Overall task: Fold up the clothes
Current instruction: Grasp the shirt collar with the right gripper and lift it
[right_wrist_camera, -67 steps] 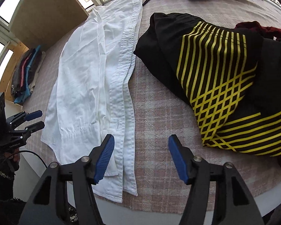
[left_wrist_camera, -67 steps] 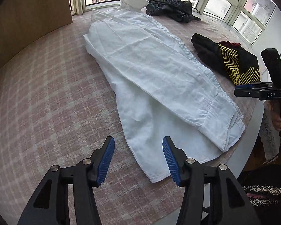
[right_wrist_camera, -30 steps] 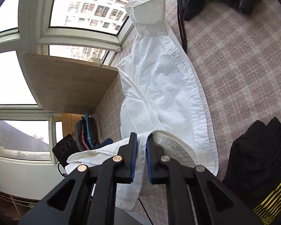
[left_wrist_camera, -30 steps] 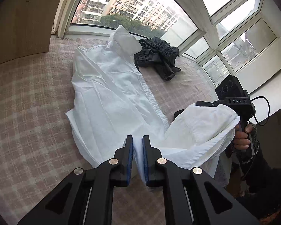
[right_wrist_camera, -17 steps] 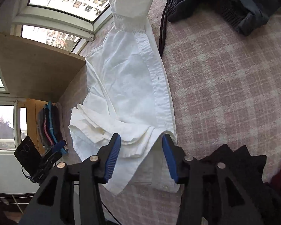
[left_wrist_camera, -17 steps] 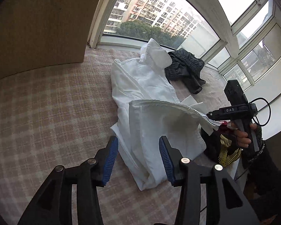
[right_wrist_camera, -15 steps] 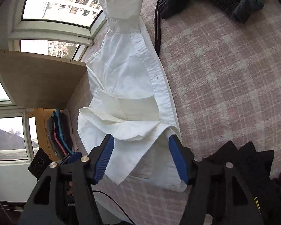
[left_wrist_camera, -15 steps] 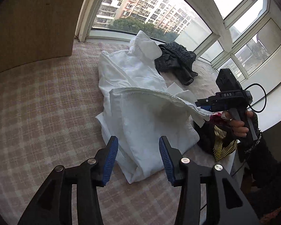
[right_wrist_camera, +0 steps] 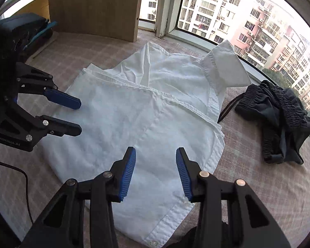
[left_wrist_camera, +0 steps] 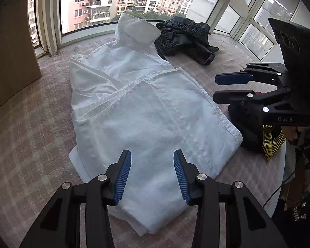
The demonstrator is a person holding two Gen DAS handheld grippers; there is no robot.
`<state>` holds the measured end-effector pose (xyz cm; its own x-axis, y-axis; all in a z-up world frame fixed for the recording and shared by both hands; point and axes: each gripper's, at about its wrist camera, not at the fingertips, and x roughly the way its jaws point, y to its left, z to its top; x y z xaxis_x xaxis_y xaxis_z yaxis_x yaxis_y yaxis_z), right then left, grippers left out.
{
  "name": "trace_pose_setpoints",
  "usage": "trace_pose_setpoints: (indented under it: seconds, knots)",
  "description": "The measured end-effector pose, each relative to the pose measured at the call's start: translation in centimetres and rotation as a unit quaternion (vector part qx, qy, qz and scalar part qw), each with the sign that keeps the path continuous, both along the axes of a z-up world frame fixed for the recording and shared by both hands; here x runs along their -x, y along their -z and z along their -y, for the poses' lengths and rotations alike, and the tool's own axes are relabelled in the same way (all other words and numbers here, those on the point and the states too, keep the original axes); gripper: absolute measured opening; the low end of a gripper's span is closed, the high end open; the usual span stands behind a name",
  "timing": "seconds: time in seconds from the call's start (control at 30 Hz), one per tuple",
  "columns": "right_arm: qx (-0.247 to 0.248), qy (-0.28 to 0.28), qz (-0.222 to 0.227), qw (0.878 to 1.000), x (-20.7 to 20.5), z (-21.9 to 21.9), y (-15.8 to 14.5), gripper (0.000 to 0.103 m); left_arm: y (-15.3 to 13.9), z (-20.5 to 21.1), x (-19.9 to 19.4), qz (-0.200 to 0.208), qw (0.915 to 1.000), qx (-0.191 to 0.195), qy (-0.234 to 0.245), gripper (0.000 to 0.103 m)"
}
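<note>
White shirt [left_wrist_camera: 146,111] now lies folded in half on the checked bed cover [left_wrist_camera: 31,136], lower half laid up over the chest, hem seam running across just below the collar [left_wrist_camera: 134,31]. A second ago I had the hem pinched in both grippers and lifted; now it is down and both have let go. That is the change: the bottom-to-top fold is placed.

Shirt sits mid-bed, collar toward the window edge, folded end toward the near edge where I stand. Fold is not quite square, I judge: a strip of the under layer pokes out at the near left side, and the hem line slants.

Left gripper [left_wrist_camera: 153,173] hovers over the folded end, jaws partly apart and closing, nothing between the pads. Right gripper [right_wrist_camera: 156,171] hangs over the right half of the fold, jaws likewise partly apart and closing, empty; in the left view it shows side-on off the shirt's right edge.

Black and yellow garment [left_wrist_camera: 270,142] lies at the near right edge of the bed, just beside the shirt, partly hidden by the right gripper. Dark shorts [right_wrist_camera: 279,119] lie bunched near the far window edge, apart from the shirt. Both not yet folded.

Next, I judge: tidy or fold once more, then move on
</note>
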<state>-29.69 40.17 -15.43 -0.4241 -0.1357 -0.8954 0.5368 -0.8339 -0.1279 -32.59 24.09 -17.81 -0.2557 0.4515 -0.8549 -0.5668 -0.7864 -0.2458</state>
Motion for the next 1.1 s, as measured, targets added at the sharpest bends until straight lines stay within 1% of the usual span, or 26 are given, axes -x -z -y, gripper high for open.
trace_pose_setpoints:
  seconds: [0.07, 0.1, 0.13, 0.2, 0.27, 0.3, 0.33, 0.37, 0.4, 0.47, 0.57, 0.67, 0.77, 0.83, 0.93, 1.0, 1.07, 1.1]
  knots:
    - [-0.004, 0.028, 0.031, 0.999, 0.5, -1.1, 2.4, 0.04, 1.2, 0.2, 0.5, 0.001, 0.9998, 0.022, -0.004, 0.04]
    - [0.011, 0.039, 0.046, 0.998, 0.7, -2.0, 2.8, 0.04, 2.0, 0.7, 0.8, 0.005, 0.9997, 0.024, -0.009, 0.04]
    - [0.034, 0.048, 0.06, 0.996, 0.9, -3.1, 2.9, 0.039, 2.7, 1.2, 1.0, 0.011, 0.9996, 0.021, -0.014, 0.038]
    - [0.052, 0.056, 0.086, 0.993, 1.6, -4.7, 2.0, 0.039, 3.3, 2.2, 1.2, 0.022, 0.9995, -0.003, -0.022, 0.036]
    - [0.093, 0.082, 0.067, 0.99, 3.4, -6.9, -0.4, 0.04, 2.7, 2.6, 1.7, 0.037, 0.9989, -0.016, -0.026, 0.036]
    - [0.107, 0.101, 0.048, 0.988, 4.9, -7.9, -1.6, 0.042, 1.9, 2.7, 2.3, 0.037, 0.9988, -0.017, -0.027, 0.036]
    - [0.117, 0.123, 0.026, 0.985, 6.5, -9.0, -2.7, 0.045, 0.9, 2.7, 3.1, 0.024, 0.9993, -0.015, -0.026, 0.038]
    - [0.116, 0.133, 0.009, 0.984, 8.4, -9.4, -3.3, 0.055, -0.2, 2.7, 3.9, 0.011, 0.9995, -0.012, -0.026, 0.039]
    - [0.112, 0.138, -0.007, 0.984, 10.4, -9.5, -3.9, 0.061, -1.2, 2.6, 4.7, -0.001, 0.9996, -0.01, -0.026, 0.044]
    - [0.103, 0.148, -0.038, 0.983, 14.3, -9.6, -4.9, 0.061, -2.4, 2.4, 7.0, -0.013, 0.9995, -0.006, -0.029, 0.046]
    - [0.09, 0.131, -0.032, 0.987, 20.1, -8.2, -4.7, 0.061, -3.5, 2.0, 10.7, -0.019, 0.9992, -0.004, -0.036, 0.045]
    - [0.078, 0.105, -0.012, 0.991, 24.1, -6.8, -3.7, 0.061, -3.5, 1.1, 12.1, -0.011, 0.9995, -0.008, -0.028, 0.045]
    - [0.059, 0.08, 0.001, 0.995, 27.4, -5.6, -2.4, 0.061, -3.1, 0.3, 11.7, -0.003, 0.9998, -0.012, -0.013, 0.045]
    - [0.064, 0.079, 0.023, 0.995, 29.1, -5.6, -1.0, 0.061, -3.0, 0.3, 11.2, 0.001, 0.9999, -0.009, -0.009, 0.045]
    - [0.063, 0.071, 0.048, 0.994, 30.1, -5.6, 0.8, 0.061, -3.3, 0.6, 9.8, 0.008, 0.9999, -0.01, -0.004, 0.045]
    - [0.063, 0.058, 0.055, 0.995, 30.2, -5.5, 1.8, 0.061, -3.7, 0.9, 8.3, 0.01, 0.9999, -0.013, -0.001, 0.045]
    - [0.072, 0.058, 0.057, 0.994, 30.1, -5.6, 2.6, 0.062, -4.1, 1.2, 6.4, 0.022, 0.9992, -0.031, 0.006, 0.045]
    - [0.08, 0.059, 0.052, 0.994, 29.9, -5.7, 2.6, 0.06, -4.3, 1.4, 5.5, 0.031, 0.9985, -0.044, 0.009, 0.045]
